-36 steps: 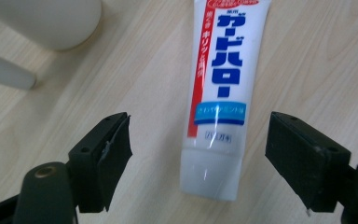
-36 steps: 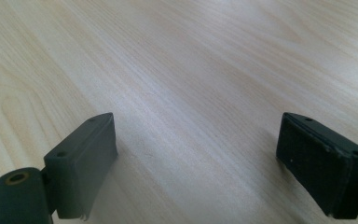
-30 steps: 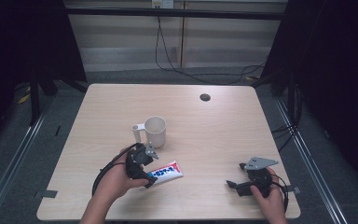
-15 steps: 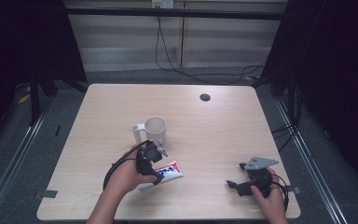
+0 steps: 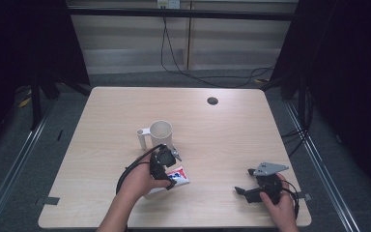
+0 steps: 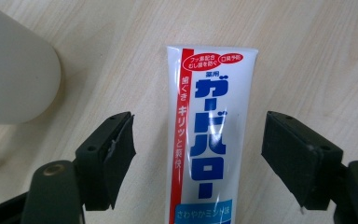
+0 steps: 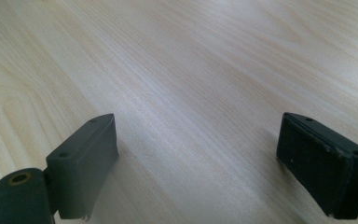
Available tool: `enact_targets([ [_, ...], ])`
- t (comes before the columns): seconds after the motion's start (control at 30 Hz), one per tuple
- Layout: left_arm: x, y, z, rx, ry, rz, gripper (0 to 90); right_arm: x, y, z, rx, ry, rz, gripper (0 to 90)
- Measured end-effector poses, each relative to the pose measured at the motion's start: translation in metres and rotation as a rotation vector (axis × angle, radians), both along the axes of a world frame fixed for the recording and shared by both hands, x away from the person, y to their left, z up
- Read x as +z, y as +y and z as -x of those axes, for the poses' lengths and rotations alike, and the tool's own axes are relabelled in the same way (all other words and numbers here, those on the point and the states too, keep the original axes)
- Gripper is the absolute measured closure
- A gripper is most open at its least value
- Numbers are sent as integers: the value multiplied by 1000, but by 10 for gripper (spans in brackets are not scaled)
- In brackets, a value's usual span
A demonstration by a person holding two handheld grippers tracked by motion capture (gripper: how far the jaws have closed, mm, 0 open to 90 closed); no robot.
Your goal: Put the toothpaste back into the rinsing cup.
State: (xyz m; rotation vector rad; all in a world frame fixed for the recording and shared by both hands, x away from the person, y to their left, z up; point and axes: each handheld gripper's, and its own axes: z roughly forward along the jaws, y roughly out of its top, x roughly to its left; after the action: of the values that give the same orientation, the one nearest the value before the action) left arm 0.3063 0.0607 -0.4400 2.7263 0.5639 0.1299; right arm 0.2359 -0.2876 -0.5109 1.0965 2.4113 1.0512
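While the left gripper (image 6: 198, 149) hangs over the table with its two black jaws spread wide, a white plastic toothpaste tube with blue lettering and a red side stripe (image 6: 209, 140) lies flat between them, a strip of bare wood showing on each side of it, so neither pad presses on it. Those jaws have just been closing a little, with the tube between them and still untouched. Its flat crimped end lies just beyond the fingertips; its lower part runs back between the jaws toward the hand. Beyond the left-hand jaw, near but apart from the tube, stands a cream-white ceramic mug (image 6: 14, 70); in the high view the mug (image 5: 160, 135) sits on the far side of the left gripper (image 5: 166, 169), handle turned away from the other hand, and the tube (image 5: 178, 176) juts out from under the gripper. Well apart, at the near right of the table, the right gripper (image 7: 198, 163) holds its black jaws wide over bare wood, nothing between them; in the high view that gripper (image 5: 244, 191) rests low in the person's hand, a grey three-cornered plate on top. All lies on a light wood-grain table (image 5: 232, 140), with a small dark round hole (image 5: 212, 101) far beyond both grippers.
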Motion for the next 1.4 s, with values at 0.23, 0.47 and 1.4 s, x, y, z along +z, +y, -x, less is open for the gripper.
enact_targets([
  [0.23, -7, -3, -1, -1, 9, -16, 252, 0, 0, 0, 0, 0, 0, 118],
  [0.47, -13, -5, -1, -8, 26, -26, 271, 0, 0, 0, 0, 0, 0, 118],
  [1.4, -21, -19, -2, -10, 55, -99, 587, 0, 0, 0, 0, 0, 0, 118],
])
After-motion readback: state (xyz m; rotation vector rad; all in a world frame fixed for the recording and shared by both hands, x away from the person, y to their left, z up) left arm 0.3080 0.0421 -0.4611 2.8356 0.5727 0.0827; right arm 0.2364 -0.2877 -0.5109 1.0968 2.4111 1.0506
